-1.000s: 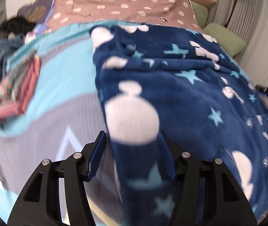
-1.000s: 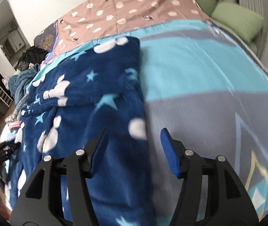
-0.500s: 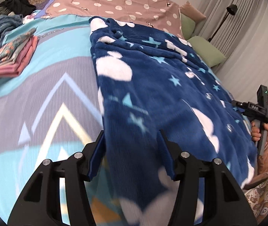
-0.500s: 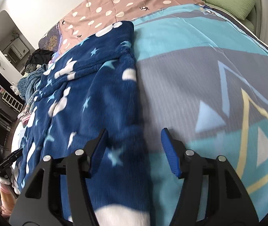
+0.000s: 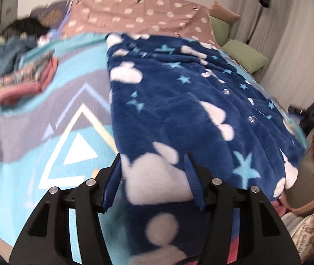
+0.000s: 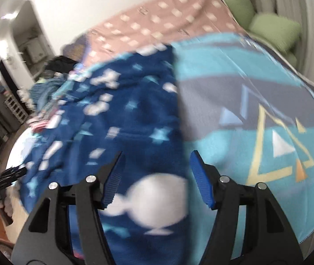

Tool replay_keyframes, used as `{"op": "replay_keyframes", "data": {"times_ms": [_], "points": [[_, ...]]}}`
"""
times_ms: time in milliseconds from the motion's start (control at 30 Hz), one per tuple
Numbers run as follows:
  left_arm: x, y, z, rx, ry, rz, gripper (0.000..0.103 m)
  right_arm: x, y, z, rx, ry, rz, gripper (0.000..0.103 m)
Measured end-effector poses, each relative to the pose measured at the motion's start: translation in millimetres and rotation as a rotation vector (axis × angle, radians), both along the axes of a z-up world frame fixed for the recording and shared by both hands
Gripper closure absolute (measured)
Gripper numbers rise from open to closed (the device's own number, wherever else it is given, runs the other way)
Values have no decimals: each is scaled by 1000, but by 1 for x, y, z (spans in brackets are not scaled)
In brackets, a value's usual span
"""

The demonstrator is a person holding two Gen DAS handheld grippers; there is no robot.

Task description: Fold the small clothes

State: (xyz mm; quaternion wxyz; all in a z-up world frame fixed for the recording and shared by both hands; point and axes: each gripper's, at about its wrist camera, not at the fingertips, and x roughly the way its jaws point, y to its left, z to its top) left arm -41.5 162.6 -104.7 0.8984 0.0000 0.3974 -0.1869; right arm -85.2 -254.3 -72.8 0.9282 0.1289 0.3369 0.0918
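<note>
Drawn back toward the near edge of the bed since a second ago, both grippers are now seen over the hem end of a navy-blue fleece garment with white clouds and pale-blue stars (image 5: 179, 101), more of the bedspread's triangle pattern being brought into view than before. The garment is laid out lengthwise on the turquoise-and-grey patterned bedspread (image 5: 46, 101), its near end hanging over the bed's edge, its far end reaching a pink polka-dot sheet (image 5: 139, 15). The left gripper (image 5: 152, 176) is held with its blue-padded fingers (image 5: 112, 178) standing apart on either side of a white cloud patch; whether the cloth is pinched or only framed cannot be told through the blur. The right gripper (image 6: 154, 174) is shown with its jaws closing, the garment's right-hand edge lying between them, the pads not clearly seen to press on it. A small stack of folded reddish and patterned clothes (image 5: 24, 81) is seen well apart on the bedspread's left side, suggesting that earlier pieces have been dealt with. The blue garment itself is judged to be spread or drawn straight but not yet folded: no fold across its length is visible, so that work is left to be done.
</note>
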Motion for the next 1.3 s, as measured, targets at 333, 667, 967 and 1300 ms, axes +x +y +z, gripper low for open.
{"op": "replay_keyframes", "data": {"times_ms": [333, 667, 967, 1300], "points": [[-6, 9, 5, -71, -16, 94, 45, -6, 120, -20, 213, 124, 552, 53], [-20, 25, 2, -106, -7, 128, 40, 7, 154, -42, 224, 272, 619, 97], [-15, 29, -13, -227, 77, 64, 39, -11, 117, -23, 149, 229, 533, 91], [-24, 20, -26, -290, 125, -17, 71, -36, 14, -10, 150, 114, 182, 48]]}}
